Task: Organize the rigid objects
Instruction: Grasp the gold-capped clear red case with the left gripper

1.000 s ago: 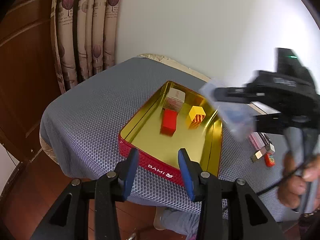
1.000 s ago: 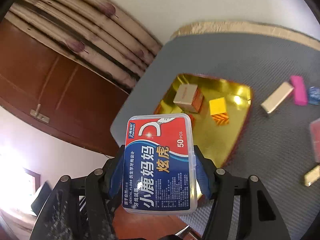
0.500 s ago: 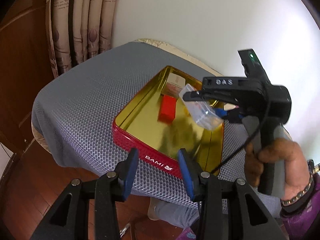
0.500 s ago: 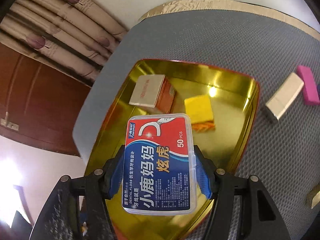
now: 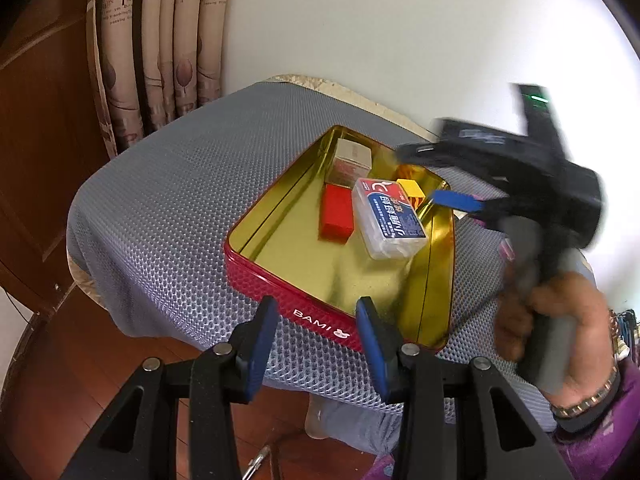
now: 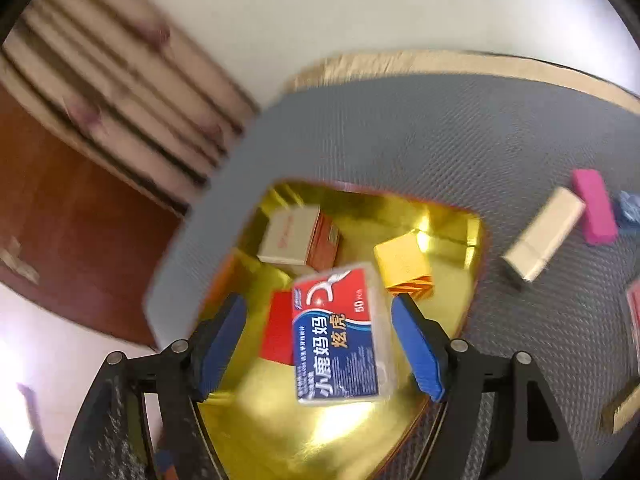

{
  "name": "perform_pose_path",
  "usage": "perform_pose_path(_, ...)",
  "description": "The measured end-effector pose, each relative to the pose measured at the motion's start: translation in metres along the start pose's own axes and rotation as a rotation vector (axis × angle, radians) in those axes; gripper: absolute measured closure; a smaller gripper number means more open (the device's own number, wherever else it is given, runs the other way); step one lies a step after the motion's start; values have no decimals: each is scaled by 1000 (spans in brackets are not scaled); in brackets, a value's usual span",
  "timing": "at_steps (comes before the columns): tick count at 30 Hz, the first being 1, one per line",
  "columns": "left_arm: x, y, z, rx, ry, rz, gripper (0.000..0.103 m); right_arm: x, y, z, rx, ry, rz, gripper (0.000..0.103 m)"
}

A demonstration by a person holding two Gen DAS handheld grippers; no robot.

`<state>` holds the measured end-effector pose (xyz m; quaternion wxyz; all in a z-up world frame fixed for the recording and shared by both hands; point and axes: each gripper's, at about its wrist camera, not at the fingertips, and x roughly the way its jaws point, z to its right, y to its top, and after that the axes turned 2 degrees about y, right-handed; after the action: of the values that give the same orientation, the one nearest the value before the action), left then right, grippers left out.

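The right hand-held gripper (image 6: 320,344) has just spread its blue pads (image 6: 418,350), which now stand clear of the clear plastic dental-floss box with the red-and-blue label (image 6: 340,332); a second ago it was clamped and carried, now it lies in the gold-lined red tin tray (image 5: 440,280) beside the red block (image 5: 337,215); that item looks stowed. The left hand-held gripper (image 5: 316,344) hangs part-open and empty; the beige block (image 6: 544,234) and pink block (image 6: 594,206) wait on the grey tabletop (image 6: 440,132).
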<state>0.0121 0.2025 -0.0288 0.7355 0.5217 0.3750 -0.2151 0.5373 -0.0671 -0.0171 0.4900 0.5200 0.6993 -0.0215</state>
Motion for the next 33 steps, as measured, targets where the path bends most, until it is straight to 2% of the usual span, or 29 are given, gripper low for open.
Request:
perform_pose_path(2, -1, -1, 1, 8, 6, 5, 62, -32, -9, 11, 14, 10, 69, 28)
perform_pose_path(3, -2, -1, 1, 12, 9, 9, 62, -54, -18, 19, 18, -14, 124, 24)
perform_pose_path(4, -3, -2, 2, 16, 10, 13, 62, -79, -31, 31, 20, -62, 185, 21)
perform_pose_path(5, -4, -2, 4, 24, 14, 19, 62, -95, -40, 40, 26, -105, 227, 12)
perform_pose_path(6, -6, -3, 5, 33, 18, 26, 62, -123, -56, 61, 43, -190, 289, 7)
perform_pose_path(8, -9, -5, 11, 64, 33, 47, 61, -160, -73, 95, 61, -306, 350, 6)
perform_pose_path(9, -11, -6, 14, 78, 35, 57, 62, -179, -83, 117, 59, -392, 367, 5)
perform_pose_path(11, -17, -10, 24, 123, 20, 83, 62, -210, -95, 159, 67, -626, 358, 5)
perform_pose_path(12, -19, -11, 30, 147, 5, 92, 62, -224, -102, 180, 79, -701, 351, 5)
perform_pose_path(13, -22, -15, 40, 185, -21, 96, 62, -232, -106, 193, 90, -743, 345, 5)
perform_pose_path(15, -23, -21, 58, 266, -63, 92, 61, -254, -117, 231, 124, -880, 322, 5)
perform_pose_path(19, -24, -42, 112, 471, -102, 86, 61, -280, -129, 280, 153, -1030, 308, 5)
perform_pose_path(20, -23, -45, 125, 508, -117, 78, 61, -285, -129, 290, 173, -1041, 304, 5)
perform_pose_path(23, -8, -46, 166, 585, -179, 42, 61, -288, -124, 307, 257, -943, 310, 1)
perform_pose_path(26, 17, -34, 203, 610, -252, -17, 61, -286, -119, 329, 311, -855, 212, 1)
perform_pose_path(29, 45, -19, 236, 633, -305, -64, 61, -294, -121, 334, 315, -819, 232, 0)
perform_pose_path(33, 81, -8, 270, 680, -304, -132, 61, -300, -123, 334, 287, -772, 260, 0)
